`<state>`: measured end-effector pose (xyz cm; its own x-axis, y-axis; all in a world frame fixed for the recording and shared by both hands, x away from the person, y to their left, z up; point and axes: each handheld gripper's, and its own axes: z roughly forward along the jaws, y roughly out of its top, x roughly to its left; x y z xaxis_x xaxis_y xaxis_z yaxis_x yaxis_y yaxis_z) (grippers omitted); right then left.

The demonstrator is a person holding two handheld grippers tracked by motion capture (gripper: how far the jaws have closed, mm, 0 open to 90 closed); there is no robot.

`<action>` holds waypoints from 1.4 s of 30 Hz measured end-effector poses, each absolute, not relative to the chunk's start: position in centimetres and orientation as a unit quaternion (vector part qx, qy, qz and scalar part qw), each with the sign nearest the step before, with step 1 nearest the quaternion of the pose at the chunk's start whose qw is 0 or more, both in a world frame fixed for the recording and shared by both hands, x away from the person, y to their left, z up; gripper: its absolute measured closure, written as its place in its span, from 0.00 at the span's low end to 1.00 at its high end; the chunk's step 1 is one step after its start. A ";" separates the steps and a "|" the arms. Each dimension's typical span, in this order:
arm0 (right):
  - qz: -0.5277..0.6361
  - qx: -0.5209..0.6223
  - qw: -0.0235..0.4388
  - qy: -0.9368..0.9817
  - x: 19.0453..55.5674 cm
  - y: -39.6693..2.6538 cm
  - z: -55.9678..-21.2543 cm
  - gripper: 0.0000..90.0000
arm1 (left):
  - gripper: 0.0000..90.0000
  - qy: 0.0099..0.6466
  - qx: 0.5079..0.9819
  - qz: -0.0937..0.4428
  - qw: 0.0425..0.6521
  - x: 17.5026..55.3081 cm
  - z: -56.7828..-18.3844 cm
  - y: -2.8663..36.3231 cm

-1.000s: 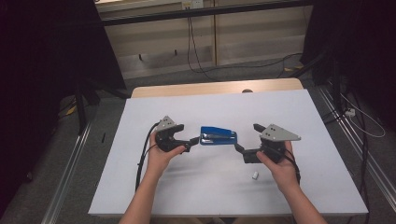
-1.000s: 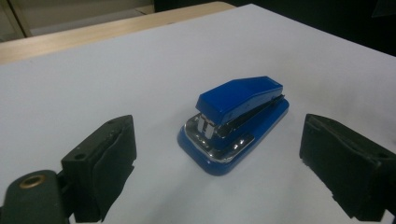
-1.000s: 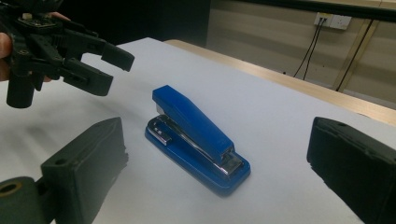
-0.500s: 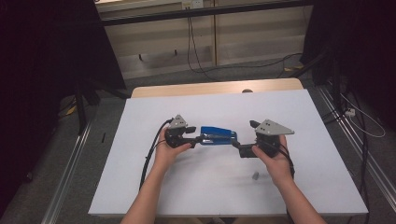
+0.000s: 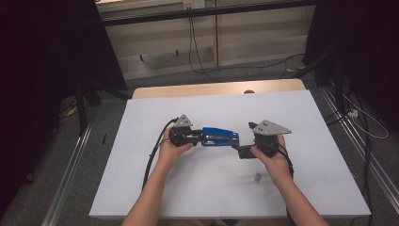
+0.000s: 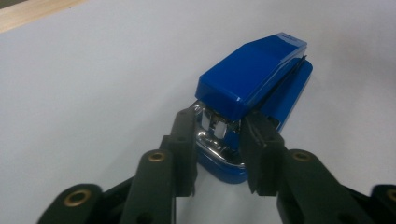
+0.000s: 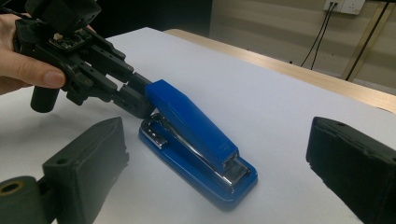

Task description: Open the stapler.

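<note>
Blue stapler (image 5: 217, 137) lies flat on the white surface (image 5: 141, 188), near the middle, between the two tongs. Its long axis runs left–right in the high view: hinged rear end toward the left tongs (image 5: 197, 138), stapling nose toward the right tongs (image 5: 239, 153).

Left tongs (image 6: 219, 140) have just been closing with the stapler's rear end between them. In the left gripper view the jaws straddle the chrome hinge part under the blue top arm; pads look to be at or touching its sides. Firm clamp vs. light contact: hard to tell, reads as grasping the rear of the stapler. The right gripper view shows the same tongs (image 7: 135, 98) butted against that rear end.

Right tongs (image 7: 215, 172) are released, jaws spread wide, nothing between the pads. Stapler nose sits just ahead of them, not touched.

Key relation: left hand (image 5: 169, 150) is already on the stapler's rear; right hand (image 5: 273, 160) is near the free nose end, roughly in line with the long axis. Likely next move: right tongs come in on the nose end.
</note>
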<state>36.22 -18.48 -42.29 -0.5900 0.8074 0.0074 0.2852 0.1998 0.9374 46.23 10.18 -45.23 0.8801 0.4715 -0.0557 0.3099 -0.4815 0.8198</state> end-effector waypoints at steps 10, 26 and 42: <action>0.511 0.376 0.251 0.731 36.2 -18.3 -42.4 0.04 | 0.82 0.230 0.841 0.084 0.483 46.1 -44.0 10.3; 0.492 0.385 0.206 0.754 36.6 -15.2 -43.1 0.74 | 0.85 0.223 0.837 0.093 0.491 46.1 -42.2 8.8; 0.470 0.461 0.188 0.728 38.8 -10.9 -44.9 1.00 | 0.87 0.210 0.846 0.097 0.481 45.8 -41.7 8.7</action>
<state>38.83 -10.88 -44.86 -0.5033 0.8492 0.1598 0.4950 0.1317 0.8588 45.81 8.73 -41.74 0.8926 0.4493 -0.0381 0.2627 -0.4495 0.8538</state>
